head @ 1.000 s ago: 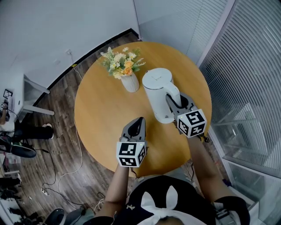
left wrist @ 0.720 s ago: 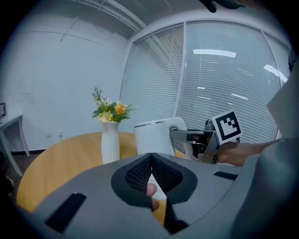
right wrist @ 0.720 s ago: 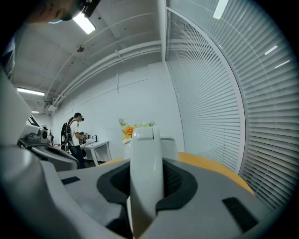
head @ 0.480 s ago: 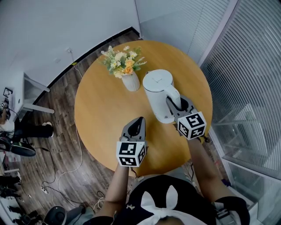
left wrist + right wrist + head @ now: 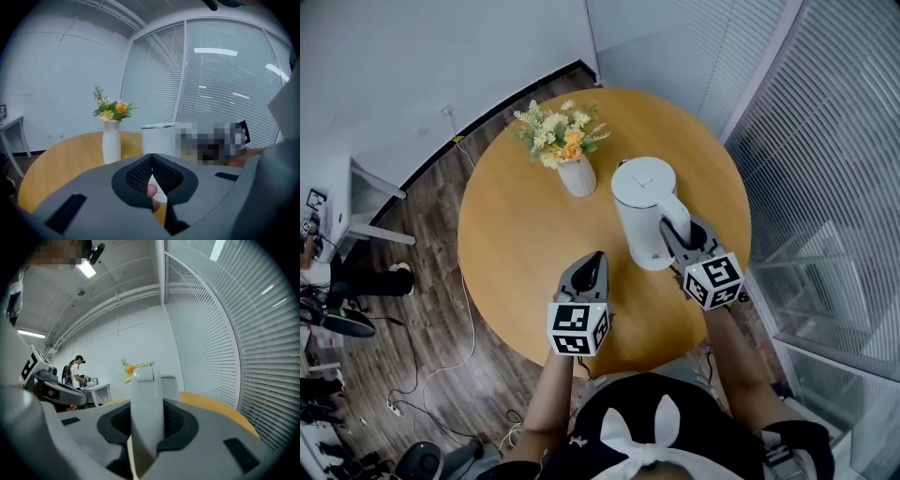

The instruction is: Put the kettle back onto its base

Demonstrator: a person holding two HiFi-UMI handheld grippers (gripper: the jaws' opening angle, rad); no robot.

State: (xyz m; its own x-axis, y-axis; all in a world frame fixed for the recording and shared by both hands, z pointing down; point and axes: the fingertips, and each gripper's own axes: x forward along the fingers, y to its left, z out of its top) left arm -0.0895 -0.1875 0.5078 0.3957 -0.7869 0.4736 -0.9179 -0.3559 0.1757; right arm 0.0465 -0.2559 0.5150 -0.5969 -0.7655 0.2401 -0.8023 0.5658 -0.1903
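A white electric kettle point(image 5: 642, 202) hangs upright over the right side of the round wooden table point(image 5: 525, 234). My right gripper point(image 5: 678, 232) is shut on the kettle's handle point(image 5: 675, 217); in the right gripper view the handle point(image 5: 146, 413) fills the gap between the pads. Just right of the kettle, a dark round base point(image 5: 706, 230) peeks out, mostly hidden under the gripper. My left gripper point(image 5: 598, 255) hovers over the table's near middle, jaws shut and holding nothing. In the left gripper view, the kettle point(image 5: 157, 138) stands ahead.
A white vase of yellow and orange flowers point(image 5: 577, 173) stands left of the kettle, toward the table's far side. Glass walls with blinds point(image 5: 825, 141) run along the right. A cable point(image 5: 469, 309) trails on the wooden floor at left.
The right gripper has carried the kettle a little to the right and toward the near edge, closer to the dark base. The left gripper has stayed put.
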